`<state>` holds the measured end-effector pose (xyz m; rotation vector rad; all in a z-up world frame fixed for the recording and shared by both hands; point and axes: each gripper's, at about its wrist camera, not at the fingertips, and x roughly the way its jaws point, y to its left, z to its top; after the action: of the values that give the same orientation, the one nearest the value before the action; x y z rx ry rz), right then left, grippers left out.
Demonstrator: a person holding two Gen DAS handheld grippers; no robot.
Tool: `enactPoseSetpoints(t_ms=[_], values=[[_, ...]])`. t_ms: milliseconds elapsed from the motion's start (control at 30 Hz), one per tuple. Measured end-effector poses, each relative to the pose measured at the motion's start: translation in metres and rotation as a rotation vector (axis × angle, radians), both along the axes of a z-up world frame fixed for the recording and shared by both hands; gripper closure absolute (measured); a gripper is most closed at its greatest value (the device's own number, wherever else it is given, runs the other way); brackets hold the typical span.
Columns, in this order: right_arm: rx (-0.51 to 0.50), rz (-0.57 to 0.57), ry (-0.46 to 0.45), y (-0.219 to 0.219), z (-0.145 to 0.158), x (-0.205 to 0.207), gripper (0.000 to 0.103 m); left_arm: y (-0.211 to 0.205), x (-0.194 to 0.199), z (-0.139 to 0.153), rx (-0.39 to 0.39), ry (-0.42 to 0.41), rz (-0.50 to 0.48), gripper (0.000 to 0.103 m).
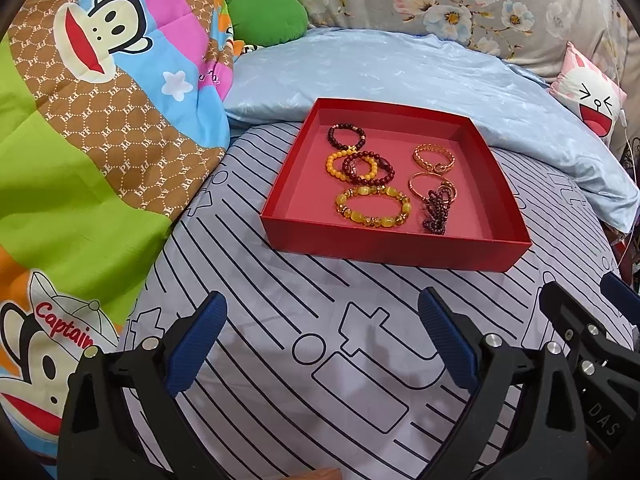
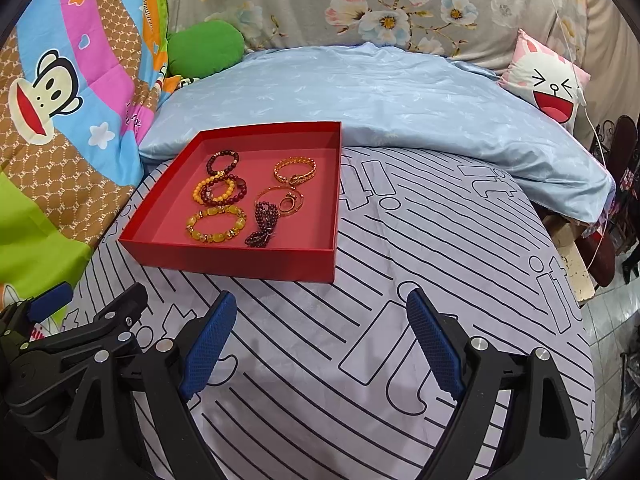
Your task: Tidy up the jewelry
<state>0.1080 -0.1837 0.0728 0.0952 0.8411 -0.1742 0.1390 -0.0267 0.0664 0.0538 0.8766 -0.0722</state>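
A shallow red box (image 1: 384, 246) (image 2: 236, 266) lies on the striped bedsheet and holds several bracelets: a dark red bead one (image 1: 346, 137), an orange bead one (image 1: 338, 165) overlapped by a maroon one (image 1: 370, 168), a large yellow bead one (image 1: 373, 205) (image 2: 215, 225), a gold chain one (image 1: 434, 157) (image 2: 295, 172), a thin gold bangle (image 1: 426, 184) and a dark purple bead strand (image 1: 435, 210) (image 2: 262, 226). My left gripper (image 1: 322, 312) is open and empty, near of the box. My right gripper (image 2: 320, 312) is open and empty, near and right of the box.
A light blue pillow (image 1: 400, 76) (image 2: 400, 96) lies behind the box. A colourful monkey-print quilt (image 1: 92, 120) (image 2: 60, 100) is heaped on the left. A green cushion (image 1: 266, 16) and a pink rabbit cushion (image 2: 548, 76) sit at the back. The bed's right edge (image 2: 576, 272) drops to the floor.
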Motion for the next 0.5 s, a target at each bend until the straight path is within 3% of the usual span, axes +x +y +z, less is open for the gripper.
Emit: enactPoseSetpoints(t_ms=[500], values=[[-0.003, 0.000, 0.003, 0.0025, -0.0030, -0.0008, 0.019, -0.0004, -0.0001, -0.0015, 0.011, -0.004, -0.003, 0.012]])
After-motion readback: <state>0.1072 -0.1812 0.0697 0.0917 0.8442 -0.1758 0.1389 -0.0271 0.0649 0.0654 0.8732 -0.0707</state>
